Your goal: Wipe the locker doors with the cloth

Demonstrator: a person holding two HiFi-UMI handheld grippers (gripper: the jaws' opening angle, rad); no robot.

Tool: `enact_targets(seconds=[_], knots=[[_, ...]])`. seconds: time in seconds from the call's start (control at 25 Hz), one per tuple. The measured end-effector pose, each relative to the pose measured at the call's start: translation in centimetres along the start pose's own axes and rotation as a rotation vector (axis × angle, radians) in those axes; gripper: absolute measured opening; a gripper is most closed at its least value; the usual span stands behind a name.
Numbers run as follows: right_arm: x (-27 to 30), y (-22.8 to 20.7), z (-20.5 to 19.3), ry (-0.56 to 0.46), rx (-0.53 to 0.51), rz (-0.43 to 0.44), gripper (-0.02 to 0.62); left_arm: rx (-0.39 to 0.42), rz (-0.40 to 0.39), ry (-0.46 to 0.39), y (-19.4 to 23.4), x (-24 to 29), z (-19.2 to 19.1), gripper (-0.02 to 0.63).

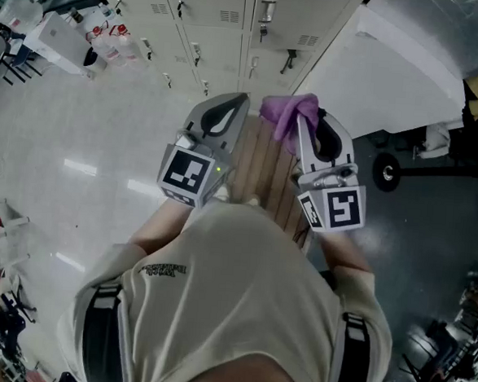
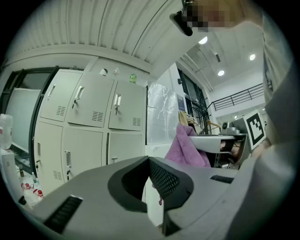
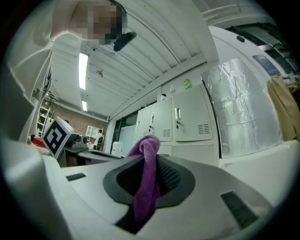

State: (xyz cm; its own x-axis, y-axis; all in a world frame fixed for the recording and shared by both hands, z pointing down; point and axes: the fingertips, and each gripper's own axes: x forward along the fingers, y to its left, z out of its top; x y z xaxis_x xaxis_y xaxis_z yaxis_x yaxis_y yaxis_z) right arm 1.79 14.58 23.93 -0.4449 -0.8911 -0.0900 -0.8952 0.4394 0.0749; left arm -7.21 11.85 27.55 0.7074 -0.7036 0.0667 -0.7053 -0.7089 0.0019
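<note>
A bank of pale grey metal lockers (image 1: 226, 22) with small handles and vent slots stands ahead of the person, and both tools are held up side by side in front of it, well short of the doors. The right gripper (image 3: 149, 165) is clamped on a purple terry cloth (image 3: 146, 187). The cloth's folded top bulges out above the jaw tips, and the rest runs down between the ribbed dark pads. None of the cloth touches the lockers. The left gripper (image 2: 149, 161) sits just to the left of it with its jaws pressed together and nothing between them. To the right of the lockers stands a large white panel wrapped in clear plastic film (image 3: 243, 103). Below the lockers, between the two tools, a strip of pale wooden slats (image 1: 261, 167) shows above the person's beige shirt (image 1: 232, 292).
</note>
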Motion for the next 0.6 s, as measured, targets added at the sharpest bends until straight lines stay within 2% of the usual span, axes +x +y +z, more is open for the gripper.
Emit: enact_targets(seconds=[0.6], knots=[[-1.0,-2.2,-0.5,-0.003,0.011,0.018,0.052,0.025,0.015,-0.021,-1.5,1.8,0.5,0.002]])
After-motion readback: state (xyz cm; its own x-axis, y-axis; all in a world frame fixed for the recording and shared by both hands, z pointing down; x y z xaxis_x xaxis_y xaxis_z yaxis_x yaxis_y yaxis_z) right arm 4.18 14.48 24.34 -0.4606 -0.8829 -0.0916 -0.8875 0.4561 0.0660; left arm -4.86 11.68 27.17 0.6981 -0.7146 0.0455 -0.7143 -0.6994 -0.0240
